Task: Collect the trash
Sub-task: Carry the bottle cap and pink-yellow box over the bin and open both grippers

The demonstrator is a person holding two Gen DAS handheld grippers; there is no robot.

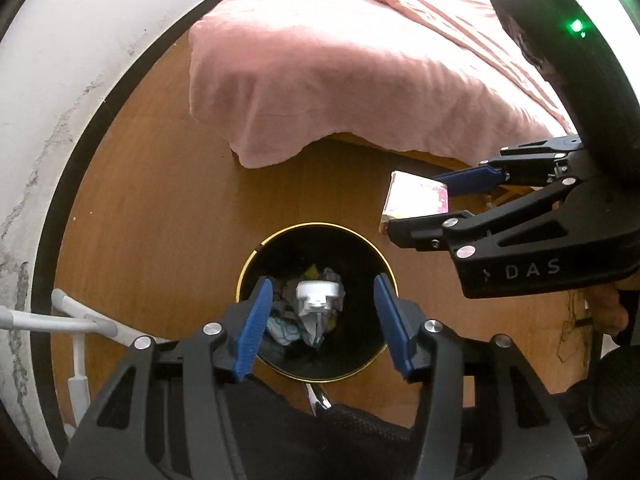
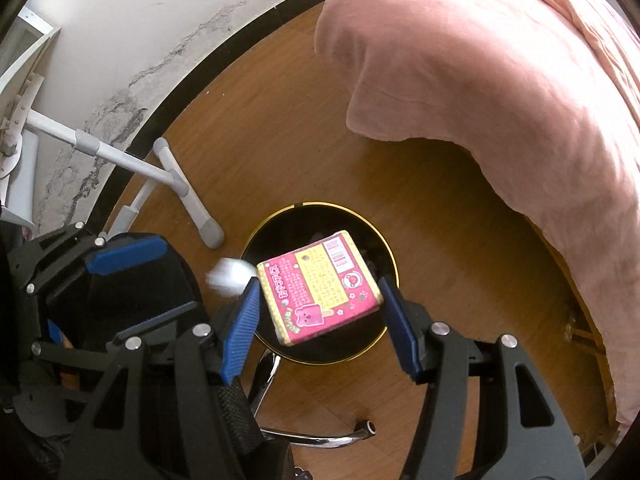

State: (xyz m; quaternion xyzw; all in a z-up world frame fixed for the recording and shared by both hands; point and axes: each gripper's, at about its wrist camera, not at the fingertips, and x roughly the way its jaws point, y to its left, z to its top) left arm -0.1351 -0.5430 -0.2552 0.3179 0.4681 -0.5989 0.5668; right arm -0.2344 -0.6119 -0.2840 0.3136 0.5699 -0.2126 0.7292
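Note:
A round black trash bin with a gold rim stands on the wooden floor, with crumpled trash in it. My left gripper is open above the bin, and a small white object is in the air below it, over the bin. In the right wrist view that white object is a blur beside the bin's rim. My right gripper holds a pink and yellow snack box between its pads above the bin. The same box shows in the left wrist view, in the right gripper.
A bed with a pink cover overhangs the floor behind the bin. A white metal stand's legs rest by the cracked white wall. A chrome chair base lies just in front of the bin.

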